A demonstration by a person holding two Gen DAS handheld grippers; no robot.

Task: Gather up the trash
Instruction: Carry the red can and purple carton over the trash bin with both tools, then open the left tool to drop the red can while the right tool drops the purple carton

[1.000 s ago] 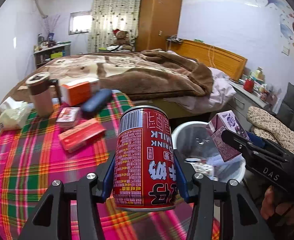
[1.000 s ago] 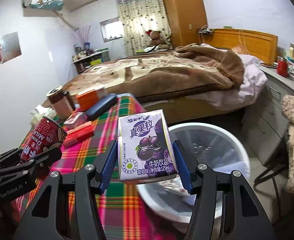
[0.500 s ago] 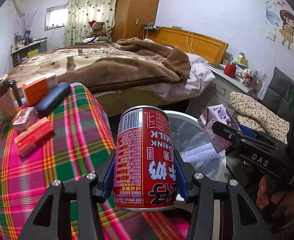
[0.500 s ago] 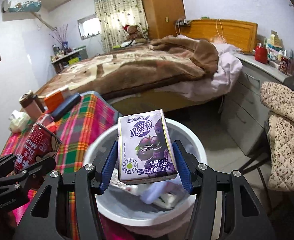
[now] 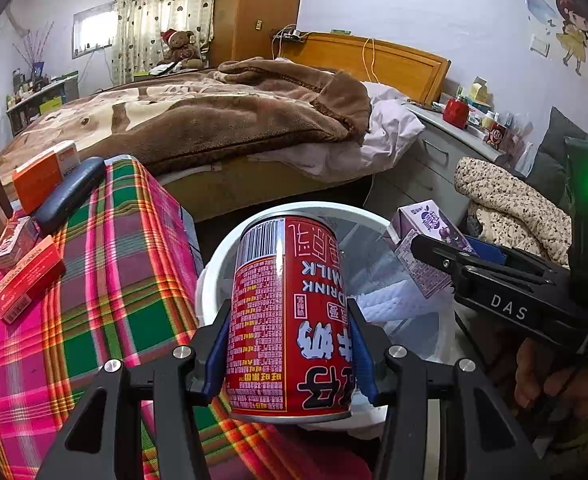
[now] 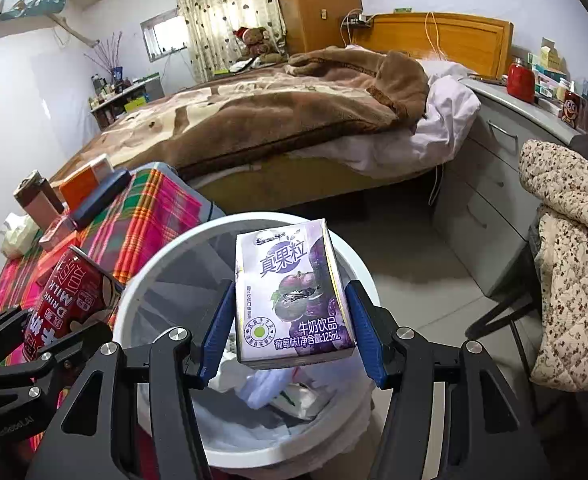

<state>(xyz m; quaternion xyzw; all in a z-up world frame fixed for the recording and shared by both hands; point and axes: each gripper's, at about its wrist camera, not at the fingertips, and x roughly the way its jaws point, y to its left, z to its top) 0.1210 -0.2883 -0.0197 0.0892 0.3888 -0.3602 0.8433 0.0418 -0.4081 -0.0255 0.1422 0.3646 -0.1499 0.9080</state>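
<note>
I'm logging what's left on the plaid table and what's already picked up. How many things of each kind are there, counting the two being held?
Drink can, held in left claw: 1
Juice carton, held in right claw: 1
Boxes on table: 3
Dark case: 1
Brown cup: 1
Total: 7

Black hand-held gripper — blue pads, silver screws, "DAS" lettering.

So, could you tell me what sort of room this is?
Most likely a home bedroom: a bed with a brown blanket, a wooden wardrobe, and a teddy bear by the curtained window.
</note>
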